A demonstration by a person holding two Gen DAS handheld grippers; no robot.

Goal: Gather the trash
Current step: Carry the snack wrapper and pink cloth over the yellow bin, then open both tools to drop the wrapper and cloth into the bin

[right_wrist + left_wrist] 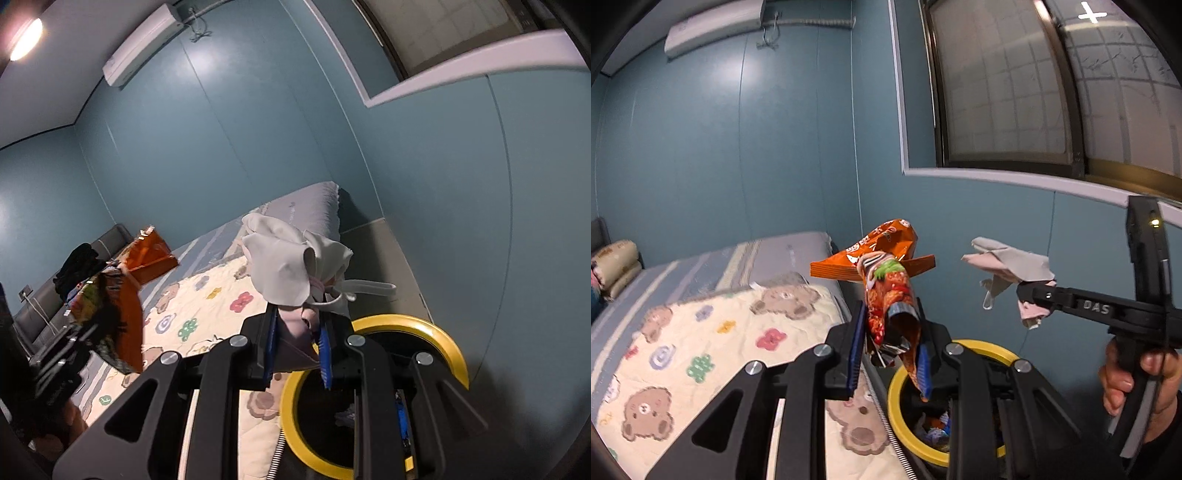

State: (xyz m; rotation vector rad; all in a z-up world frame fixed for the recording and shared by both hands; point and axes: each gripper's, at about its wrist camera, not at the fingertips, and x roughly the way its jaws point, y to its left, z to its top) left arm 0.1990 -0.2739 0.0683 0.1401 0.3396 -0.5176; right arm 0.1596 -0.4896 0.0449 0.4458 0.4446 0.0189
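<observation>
My left gripper (890, 347) is shut on a crumpled orange snack wrapper (886, 280), which stands up from the jaws above the bed's edge. My right gripper (297, 350) is shut on a bunch of white and pink face masks (291, 262), one ear loop sticking out to the right. A bin with a yellow rim (897, 410) sits on the floor just below and ahead of both grippers, with some trash inside. In the left wrist view the right gripper (1030, 295) holds the masks (1008, 269) above the bin. The right wrist view shows the wrapper (129, 302) at the left.
A bed with a bear-print blanket (713, 350) fills the left side, right against the bin (443, 332). A blue wall (775, 147) and a window (1034, 92) stand behind. A person's hand (1137, 380) grips the right tool's handle.
</observation>
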